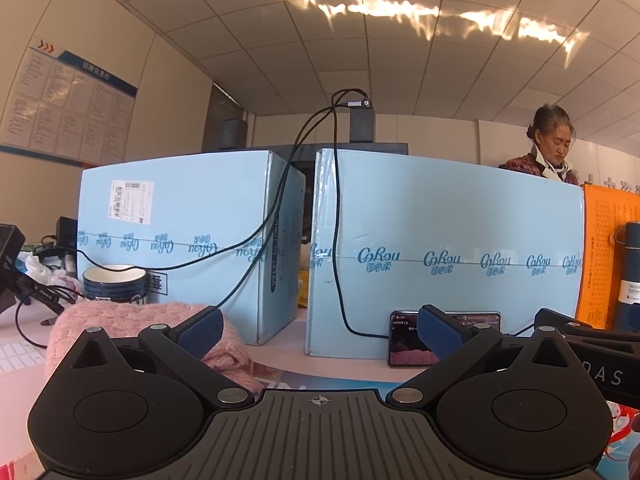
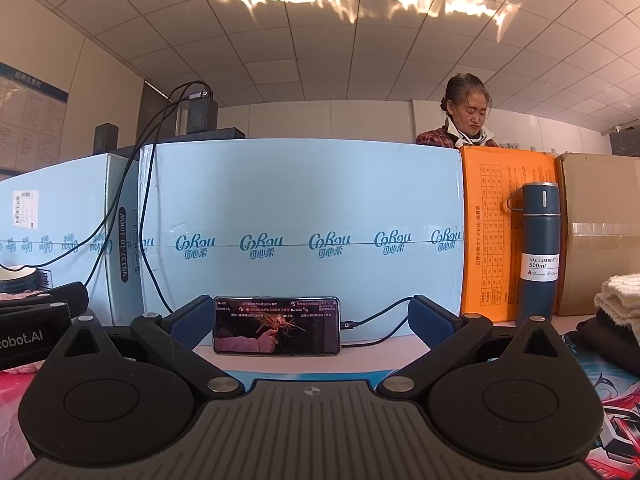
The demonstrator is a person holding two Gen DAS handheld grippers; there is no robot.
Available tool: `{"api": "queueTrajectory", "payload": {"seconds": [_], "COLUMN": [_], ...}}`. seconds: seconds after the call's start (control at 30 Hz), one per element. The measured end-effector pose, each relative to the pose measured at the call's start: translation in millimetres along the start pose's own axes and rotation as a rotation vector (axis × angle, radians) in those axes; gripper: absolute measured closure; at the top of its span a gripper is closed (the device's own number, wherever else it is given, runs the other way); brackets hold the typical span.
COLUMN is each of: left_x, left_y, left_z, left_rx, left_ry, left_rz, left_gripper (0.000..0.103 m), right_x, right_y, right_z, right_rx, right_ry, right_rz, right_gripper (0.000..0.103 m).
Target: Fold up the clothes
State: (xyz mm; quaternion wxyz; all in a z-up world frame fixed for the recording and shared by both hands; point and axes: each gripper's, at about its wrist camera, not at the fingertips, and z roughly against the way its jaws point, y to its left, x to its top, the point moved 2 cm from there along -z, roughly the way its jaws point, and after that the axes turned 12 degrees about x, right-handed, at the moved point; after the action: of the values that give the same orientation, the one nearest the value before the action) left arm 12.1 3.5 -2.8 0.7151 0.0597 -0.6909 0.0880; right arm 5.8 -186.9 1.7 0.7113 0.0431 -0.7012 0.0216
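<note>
Ahead, a wall of boxes closes the far side: two blue boxes (image 1: 440,248), an orange box (image 2: 504,232) and a brown box (image 2: 600,232). A phone (image 2: 276,326) leans against the blue one, its cable (image 2: 376,330) trailing across the surface (image 2: 360,360). A flask (image 2: 538,256) stands right; a pink sweater (image 1: 132,328) and bowl (image 1: 114,282) crowd the left. The strip before the phone lies free.
</note>
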Motion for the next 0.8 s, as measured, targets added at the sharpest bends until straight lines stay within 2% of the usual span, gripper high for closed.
{"api": "queueTrajectory", "payload": {"seconds": [0.8], "left_x": [0.2], "left_y": [-0.1], "left_z": [1.5], "left_rx": [-0.003], "left_ry": [-0.004], "left_rz": [-0.003], "left_gripper": [0.000], "right_x": [-0.7], "right_y": [0.7], "right_z": [0.0], "right_rx": [0.000], "right_ry": [0.002], "right_rz": [0.003], "right_gripper": [0.000]}}
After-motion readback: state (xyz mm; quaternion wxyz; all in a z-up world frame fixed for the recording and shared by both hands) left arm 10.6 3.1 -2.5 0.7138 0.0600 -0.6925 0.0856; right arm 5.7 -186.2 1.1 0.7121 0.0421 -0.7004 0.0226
